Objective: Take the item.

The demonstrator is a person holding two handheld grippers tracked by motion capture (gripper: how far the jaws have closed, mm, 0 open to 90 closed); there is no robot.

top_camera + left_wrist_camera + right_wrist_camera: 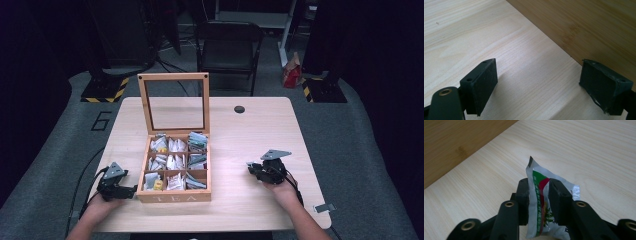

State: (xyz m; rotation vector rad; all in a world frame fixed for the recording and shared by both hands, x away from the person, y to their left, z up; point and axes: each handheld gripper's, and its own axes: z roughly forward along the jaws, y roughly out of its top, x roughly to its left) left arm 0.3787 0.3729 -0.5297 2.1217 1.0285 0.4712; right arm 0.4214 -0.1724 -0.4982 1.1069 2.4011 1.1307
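In right gripper view, right gripper (539, 195) pinches sachet (539, 202).

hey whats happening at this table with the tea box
A person sits at a wooden table with a gripper in each hand. The wooden tea box stands open, lid up, its compartments stocked with sachets. The right gripper has its jaws shut on a silver sachet with green and red print, held right of the box. The left gripper rests on the table by the box's left side, jaws open and holding nothing.
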